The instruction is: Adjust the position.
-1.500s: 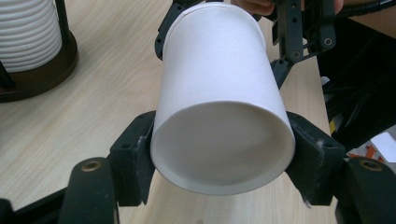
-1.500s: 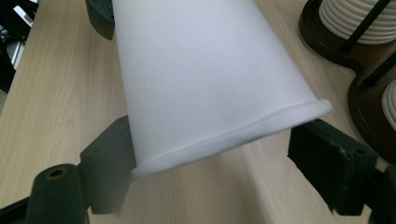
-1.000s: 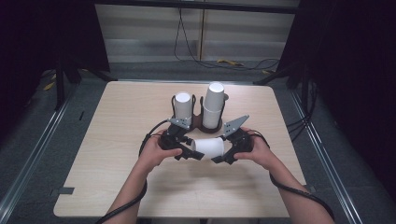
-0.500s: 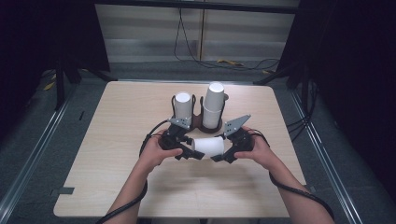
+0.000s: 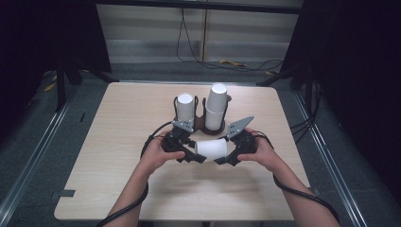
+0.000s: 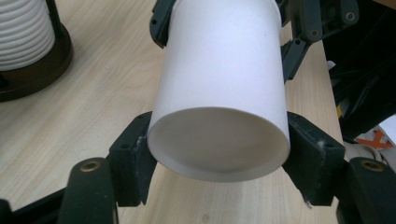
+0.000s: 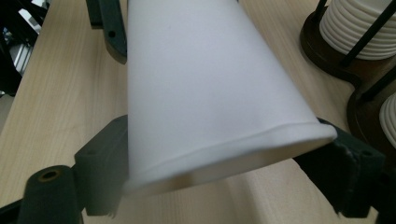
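Note:
A white paper cup (image 5: 211,149) lies on its side just above the table, held between both grippers. My left gripper (image 5: 194,156) clamps its narrow bottom end. In the left gripper view (image 6: 219,154) the jaws have just been closing on the cup (image 6: 219,84), and the black pads (image 6: 135,158) press its sides. My right gripper (image 5: 226,158) is shut on the wide mouth end. The right gripper view (image 7: 224,158) shows the cup's (image 7: 205,79) rim squashed flat between the pads (image 7: 102,163).
A dark wire cup stand (image 5: 203,124) sits just behind the grippers with two stacks of white cups, a short one (image 5: 186,106) and a taller one (image 5: 216,101). The wooden table (image 5: 118,170) has bare room to the left, right and front.

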A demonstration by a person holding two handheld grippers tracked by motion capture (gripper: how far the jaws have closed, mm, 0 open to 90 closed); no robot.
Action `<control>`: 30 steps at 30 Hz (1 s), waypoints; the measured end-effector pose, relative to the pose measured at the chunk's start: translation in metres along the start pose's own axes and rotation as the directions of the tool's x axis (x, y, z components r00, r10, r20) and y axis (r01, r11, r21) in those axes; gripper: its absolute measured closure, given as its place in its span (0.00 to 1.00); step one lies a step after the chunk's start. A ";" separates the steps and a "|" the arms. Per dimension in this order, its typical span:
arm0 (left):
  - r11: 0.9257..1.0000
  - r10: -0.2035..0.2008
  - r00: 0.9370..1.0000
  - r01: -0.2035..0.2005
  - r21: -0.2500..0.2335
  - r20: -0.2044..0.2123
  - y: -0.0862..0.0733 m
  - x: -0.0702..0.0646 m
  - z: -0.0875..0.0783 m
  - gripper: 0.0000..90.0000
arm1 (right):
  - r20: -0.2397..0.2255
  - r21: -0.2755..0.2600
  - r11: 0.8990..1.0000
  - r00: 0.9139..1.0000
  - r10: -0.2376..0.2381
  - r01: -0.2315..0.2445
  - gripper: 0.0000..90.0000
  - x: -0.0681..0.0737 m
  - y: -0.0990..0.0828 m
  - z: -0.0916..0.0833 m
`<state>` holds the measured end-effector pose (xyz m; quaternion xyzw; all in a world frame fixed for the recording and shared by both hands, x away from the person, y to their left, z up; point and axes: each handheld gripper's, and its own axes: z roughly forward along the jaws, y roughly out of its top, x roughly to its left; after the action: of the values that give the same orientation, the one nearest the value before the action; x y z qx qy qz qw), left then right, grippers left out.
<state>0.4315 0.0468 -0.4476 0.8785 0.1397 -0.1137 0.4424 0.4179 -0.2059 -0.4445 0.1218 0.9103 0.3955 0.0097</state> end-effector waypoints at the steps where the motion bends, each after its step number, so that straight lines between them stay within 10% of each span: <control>1: 1.000 0.001 1.000 -0.001 -0.002 0.001 0.000 0.000 0.000 0.37 | 0.000 -0.003 1.000 1.000 0.002 -0.002 0.16 0.000 0.000 0.000; 30: 0.997 0.063 0.991 -0.055 0.062 -0.119 0.000 -0.008 -0.003 0.20 | 0.035 0.150 0.989 0.999 -0.026 0.020 0.22 -0.001 0.005 -0.013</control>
<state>0.4245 0.0485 -0.4434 0.9001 0.1367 -0.0515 0.4104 0.4190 -0.2118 -0.4318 0.1189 0.9384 0.3237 0.0216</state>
